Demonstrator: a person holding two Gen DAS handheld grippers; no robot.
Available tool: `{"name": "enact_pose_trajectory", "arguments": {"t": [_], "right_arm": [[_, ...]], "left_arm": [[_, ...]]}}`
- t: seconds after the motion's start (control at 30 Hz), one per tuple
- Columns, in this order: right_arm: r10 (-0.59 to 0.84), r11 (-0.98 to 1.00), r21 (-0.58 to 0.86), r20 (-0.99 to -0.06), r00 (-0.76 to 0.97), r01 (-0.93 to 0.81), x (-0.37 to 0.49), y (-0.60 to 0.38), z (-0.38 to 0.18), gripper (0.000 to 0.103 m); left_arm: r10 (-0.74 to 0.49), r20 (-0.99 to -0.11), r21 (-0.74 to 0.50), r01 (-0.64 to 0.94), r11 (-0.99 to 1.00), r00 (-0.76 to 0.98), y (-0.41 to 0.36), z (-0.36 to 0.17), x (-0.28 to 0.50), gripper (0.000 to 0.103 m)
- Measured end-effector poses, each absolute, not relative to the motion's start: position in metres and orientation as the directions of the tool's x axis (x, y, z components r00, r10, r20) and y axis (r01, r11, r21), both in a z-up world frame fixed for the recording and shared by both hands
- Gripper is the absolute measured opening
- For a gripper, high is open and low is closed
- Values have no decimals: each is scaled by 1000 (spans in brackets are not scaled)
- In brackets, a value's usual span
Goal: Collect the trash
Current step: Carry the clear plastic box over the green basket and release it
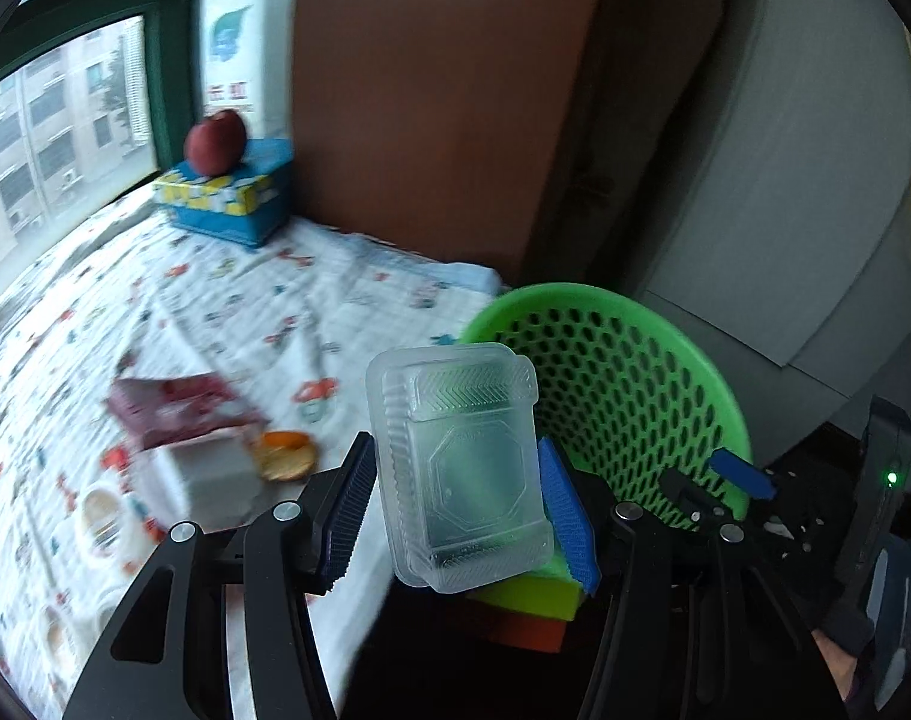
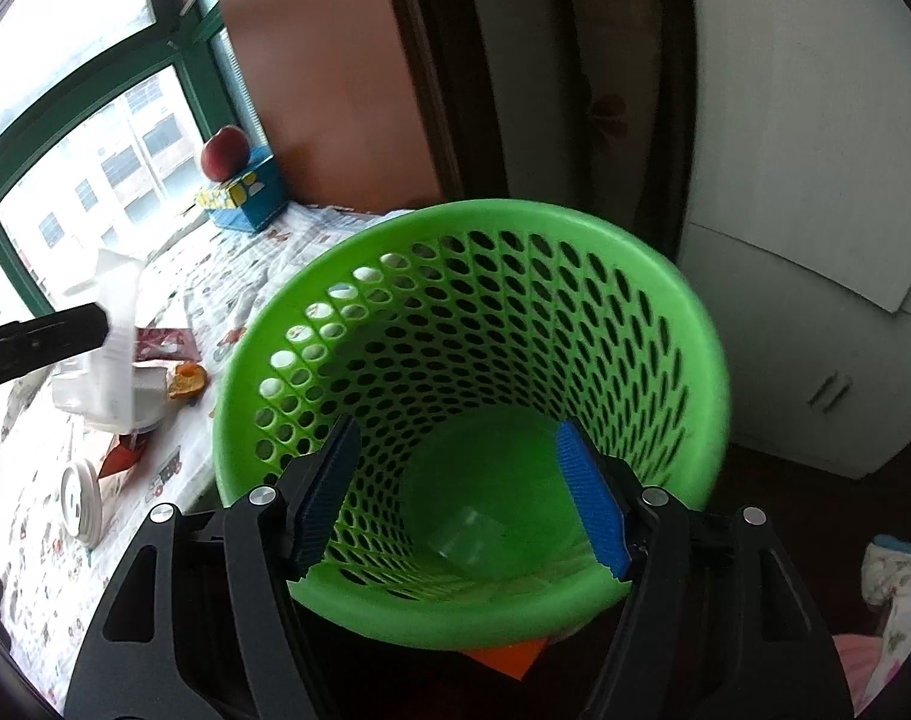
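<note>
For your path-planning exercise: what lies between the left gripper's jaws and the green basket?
Only the clear plastic container held in the left gripper; in the left wrist view, the green basket stands just behind it.

Clear plastic clamshell container (image 1: 461,468): empty, ribbed walls, octagon embossed on its face; upright on end, raised off the bed, just beside the rim of the green basket (image 1: 629,384).

Green basket: round, perforated walls, solid rim, open top, stands at the bed's edge. A small clear plastic piece (image 2: 464,537) lies on its floor.

Orange peel (image 1: 284,456): curled, on the patterned bedsheet, near the basket.

Maroon wrapper (image 1: 167,405) and white foam box (image 1: 206,480): touching each other, just beyond the peel from the basket.

White round lid (image 2: 80,507): on edge, farther from the basket.
</note>
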State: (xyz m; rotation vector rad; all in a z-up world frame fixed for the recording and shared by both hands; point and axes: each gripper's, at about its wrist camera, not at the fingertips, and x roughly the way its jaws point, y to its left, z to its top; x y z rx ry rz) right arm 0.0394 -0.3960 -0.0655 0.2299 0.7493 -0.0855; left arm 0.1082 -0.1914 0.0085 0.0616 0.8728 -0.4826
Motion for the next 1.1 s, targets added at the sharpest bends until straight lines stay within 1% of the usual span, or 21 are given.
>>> {"name": "enact_pose_trajectory", "arguments": {"t": [0.1, 0.2, 0.53, 0.6, 0.67, 0.83, 0.93, 1.1], "right_arm": [[-2, 969, 179, -681, 733, 169, 33, -403, -64, 68], [-16, 968, 174, -675, 737, 181, 24, -409, -64, 71], [-28, 958, 193, -671, 741, 212, 6, -422, -67, 72], [-27, 958, 195, -672, 740, 212, 6, -421, -68, 72], [-28, 958, 194, -673, 739, 212, 4, -421, -68, 72], [-19, 959, 196, -674, 739, 204, 2, -416, -68, 72], [-10, 965, 189, -670, 742, 183, 1, -407, -65, 72], [15, 975, 176, -663, 749, 137, 2, -386, -60, 75]], "left_arm": [[-390, -760, -143, 452, 881, 520, -209, 1, 112, 54], [-399, -775, -155, 464, 872, 491, -224, -8, 116, 54], [-422, -799, -174, 508, 844, 428, -262, -28, 119, 54], [-426, -802, -180, 510, 841, 419, -265, -31, 120, 56], [-427, -802, -184, 508, 842, 418, -268, -33, 120, 67], [-438, -796, -202, 498, 843, 418, -262, -32, 117, 67], [-439, -790, -220, 469, 855, 429, -245, -26, 115, 67], [-401, -774, -192, 422, 886, 490, -207, -14, 109, 67]]}}
